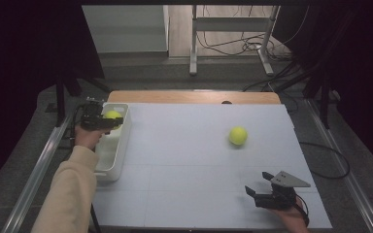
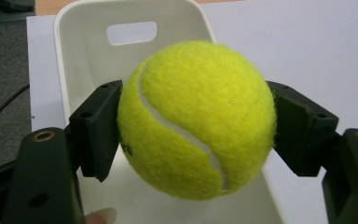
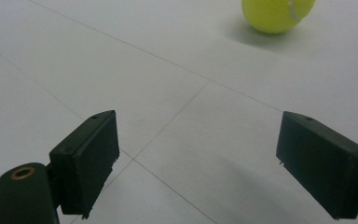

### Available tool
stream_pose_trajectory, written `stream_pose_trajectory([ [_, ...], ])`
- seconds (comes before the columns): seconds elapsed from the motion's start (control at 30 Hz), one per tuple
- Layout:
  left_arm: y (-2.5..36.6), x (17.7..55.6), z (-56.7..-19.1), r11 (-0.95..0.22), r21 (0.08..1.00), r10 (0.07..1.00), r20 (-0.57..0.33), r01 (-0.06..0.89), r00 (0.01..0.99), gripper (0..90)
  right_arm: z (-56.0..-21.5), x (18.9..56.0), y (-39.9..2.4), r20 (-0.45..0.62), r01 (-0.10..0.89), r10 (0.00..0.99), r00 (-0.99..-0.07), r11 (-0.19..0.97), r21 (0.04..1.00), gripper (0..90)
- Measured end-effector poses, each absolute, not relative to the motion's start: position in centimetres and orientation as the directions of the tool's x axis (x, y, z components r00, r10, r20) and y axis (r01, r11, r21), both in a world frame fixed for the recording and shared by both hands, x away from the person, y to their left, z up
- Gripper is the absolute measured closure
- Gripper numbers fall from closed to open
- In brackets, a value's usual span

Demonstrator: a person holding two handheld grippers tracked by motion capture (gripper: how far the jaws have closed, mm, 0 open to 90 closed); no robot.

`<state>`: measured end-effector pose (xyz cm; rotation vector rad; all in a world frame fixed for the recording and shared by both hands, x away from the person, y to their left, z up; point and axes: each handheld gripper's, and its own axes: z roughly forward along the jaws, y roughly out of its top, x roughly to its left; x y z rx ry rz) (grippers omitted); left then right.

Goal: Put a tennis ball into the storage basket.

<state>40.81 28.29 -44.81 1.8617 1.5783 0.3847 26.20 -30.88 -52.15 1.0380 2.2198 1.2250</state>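
At left of the high view, over the far end of a white bin (image 1: 118,154): a yellow tennis ball (image 1: 112,115), pinched by the left gripper (image 1: 108,121), held by a hand (image 1: 87,137) with a cream sleeve (image 1: 68,194) running in from the lower left corner. Seen closer in the left gripper view: same ball (image 2: 196,119) at centre frame, white seam curving across its felt, black pads (image 2: 98,128) pressing on it from left and right, raised above the bin's floor (image 2: 135,196) rather than resting on it; bin's end wall with its handle slot (image 2: 131,32) at the upper middle, a fingertip (image 2: 100,217) at the bottom edge. Farther out, right of centre in the high view: a second tennis ball (image 1: 238,136), lying loose on the white table (image 1: 184,160), well apart from both grippers. At lower right of that view: the right gripper (image 1: 258,186), grey three-cornered plate (image 1: 289,179) on top, jaws spread wide and holding nothing, pointing up and left across the table. From the right gripper view: two black pads (image 3: 91,158) at lower left and lower right with bare table between, loose ball (image 3: 277,14) cut off by the upper edge, right of centre, well beyond the jaws. Beyond the table's far wooden edge (image 1: 194,96), at upper middle of the high view: grey floor with tangled cables (image 1: 245,46) and metal frame legs (image 1: 193,46).
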Motion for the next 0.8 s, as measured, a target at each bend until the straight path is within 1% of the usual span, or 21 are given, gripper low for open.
stream_pose_trajectory([
  [0.1, 28.3, 40.8, -44.8, -0.052, 0.649, 0.955, -0.189, 0.759, 0.227, 25.0, -52.1, 26.2, -30.9, 0.008, 0.414, 0.764, -0.645, 0.340, 0.844, 13.7],
  [0.13, 28.4, 40.7, -44.8, -0.043, 0.661, 0.955, -0.193, 0.749, 0.225, 23.0, -52.1, 26.2, -30.9, 0.008, 0.414, 0.764, -0.645, 0.341, 0.844, 13.7],
  [0.2, 28.4, 40.7, -44.7, -0.037, 0.670, 0.956, -0.193, 0.741, 0.223, 15.6, -52.1, 26.2, -30.9, 0.008, 0.414, 0.764, -0.645, 0.341, 0.844, 13.7],
  [0.23, 28.5, 40.6, -44.5, -0.023, 0.676, 0.957, -0.197, 0.736, 0.211, 15.6, -52.1, 26.2, -30.9, 0.008, 0.414, 0.764, -0.645, 0.341, 0.844, 13.7],
  [0.3, 28.5, 40.5, -44.3, -0.017, 0.685, 0.954, -0.206, 0.728, 0.216, 11.4, -52.1, 26.2, -30.9, 0.008, 0.414, 0.764, -0.645, 0.341, 0.844, 13.7],
  [0.7, 28.7, 39.3, -43.4, -0.017, 0.735, 0.931, -0.236, 0.678, 0.279, 10.2, -52.1, 26.2, -30.9, 0.006, 0.413, 0.765, -0.644, 0.341, 0.844, 13.7],
  [0.8, 28.5, 38.9, -43.1, -0.023, 0.750, 0.920, -0.244, 0.661, 0.308, 10.6, -52.1, 26.2, -30.9, 0.005, 0.413, 0.765, -0.645, 0.342, 0.844, 13.7],
])
